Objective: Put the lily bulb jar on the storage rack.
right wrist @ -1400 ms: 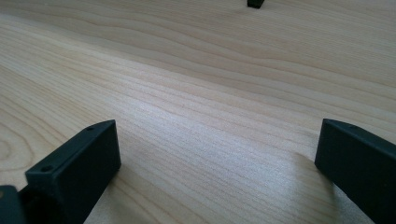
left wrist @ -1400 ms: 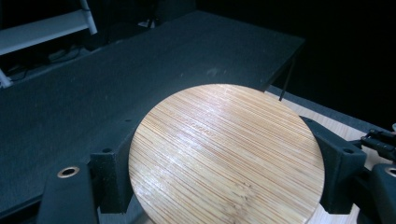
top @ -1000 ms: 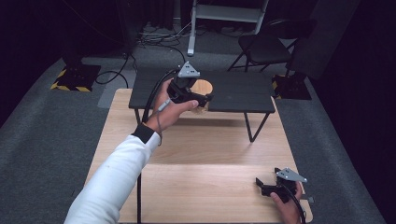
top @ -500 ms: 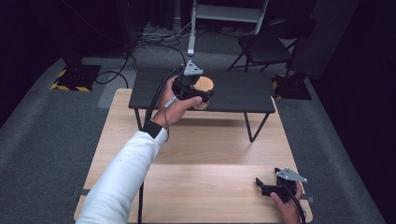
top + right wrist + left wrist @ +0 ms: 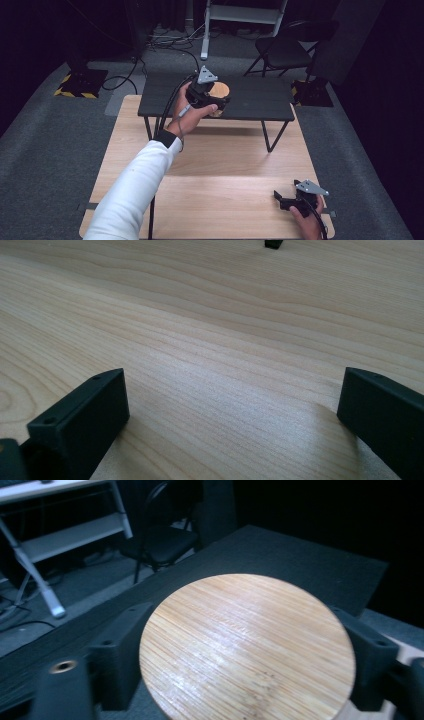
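The left gripper (image 5: 212,102) jaws have just opened and now flank the round bamboo disc (image 5: 247,647) on the black table (image 5: 260,102), near its front edge: placement judged complete. The right gripper (image 5: 292,200) rests wide open.

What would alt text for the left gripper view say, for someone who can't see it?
A round bamboo disc sits between the left gripper's two black jaws, which have just been opening, above a dark low table. Behind stand a black chair and a white metal frame.
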`<state>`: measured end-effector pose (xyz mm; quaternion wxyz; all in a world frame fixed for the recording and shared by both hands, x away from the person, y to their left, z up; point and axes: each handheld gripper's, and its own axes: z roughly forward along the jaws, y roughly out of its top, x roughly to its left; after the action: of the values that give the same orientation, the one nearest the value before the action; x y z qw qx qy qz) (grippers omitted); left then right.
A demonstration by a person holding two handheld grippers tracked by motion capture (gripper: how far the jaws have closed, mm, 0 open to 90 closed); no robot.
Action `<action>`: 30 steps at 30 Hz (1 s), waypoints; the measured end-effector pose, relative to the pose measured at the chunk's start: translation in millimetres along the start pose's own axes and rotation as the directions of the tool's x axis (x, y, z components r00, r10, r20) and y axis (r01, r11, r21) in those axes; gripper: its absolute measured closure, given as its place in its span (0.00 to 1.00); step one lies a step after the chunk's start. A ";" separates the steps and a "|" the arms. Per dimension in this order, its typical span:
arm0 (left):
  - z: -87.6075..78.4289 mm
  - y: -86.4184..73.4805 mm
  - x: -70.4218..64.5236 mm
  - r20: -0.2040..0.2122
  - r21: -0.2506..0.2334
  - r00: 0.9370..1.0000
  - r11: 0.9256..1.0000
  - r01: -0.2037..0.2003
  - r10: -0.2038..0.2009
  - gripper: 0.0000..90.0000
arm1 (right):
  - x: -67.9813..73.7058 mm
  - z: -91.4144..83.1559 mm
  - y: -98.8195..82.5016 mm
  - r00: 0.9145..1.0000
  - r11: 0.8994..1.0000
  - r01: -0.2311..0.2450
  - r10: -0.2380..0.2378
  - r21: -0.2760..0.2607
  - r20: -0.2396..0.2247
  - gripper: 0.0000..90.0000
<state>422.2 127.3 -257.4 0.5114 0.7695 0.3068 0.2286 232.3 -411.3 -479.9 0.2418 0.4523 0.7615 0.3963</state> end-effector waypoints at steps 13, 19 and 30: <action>-7.9 -1.5 1.2 -0.026 -0.014 0.999 1.000 0.020 -0.020 0.02 | 0.0 0.0 0.1 1.000 1.000 0.000 0.000 0.000 0.000 0.00; -11.8 -0.4 -4.1 -0.021 -0.032 1.000 0.999 0.004 -0.004 0.02 | 0.6 -0.1 0.0 1.000 1.000 -0.001 0.001 0.000 0.002 0.00; -39.4 2.2 -14.5 -0.022 -0.077 1.000 0.997 -0.004 0.002 0.00 | 0.6 -0.1 0.0 1.000 1.000 -0.002 0.002 0.001 0.002 0.00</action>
<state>386.2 141.9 -241.3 0.5369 0.7472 0.3023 0.2492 232.0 -410.8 -479.8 0.2421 0.4534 0.7610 0.3958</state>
